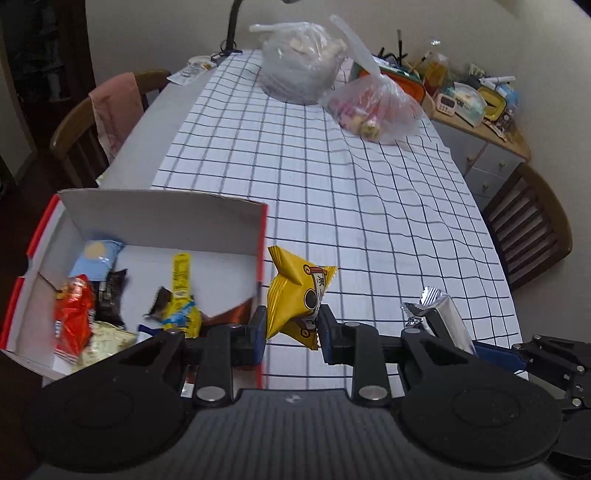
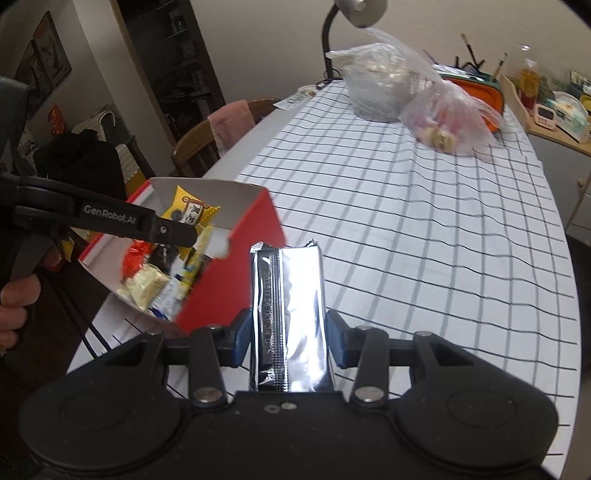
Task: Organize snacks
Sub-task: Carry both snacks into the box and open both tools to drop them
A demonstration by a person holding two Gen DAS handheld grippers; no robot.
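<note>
My left gripper [image 1: 291, 325] is shut on a yellow snack packet [image 1: 295, 295] and holds it by the right wall of a red-and-white cardboard box [image 1: 166, 218]. The box holds several snack packets, among them a red one [image 1: 74, 314] and a light blue one [image 1: 98, 256]. My right gripper [image 2: 288, 336] is shut on a silver foil packet [image 2: 288, 314], held upright to the right of the box [image 2: 229, 288]. In the right wrist view the left gripper's arm [image 2: 110, 221] reaches over the box with the yellow packet [image 2: 188, 214]. The silver packet also shows in the left wrist view [image 1: 439, 314].
A checked tablecloth [image 1: 351, 192] covers the table. Two clear plastic bags of goods [image 1: 299, 62] [image 1: 376, 107] stand at the far end by a desk lamp [image 2: 354, 14]. Wooden chairs stand at the left [image 1: 74, 125] and right [image 1: 532, 229]. A cluttered side shelf [image 1: 472, 99] is at the far right.
</note>
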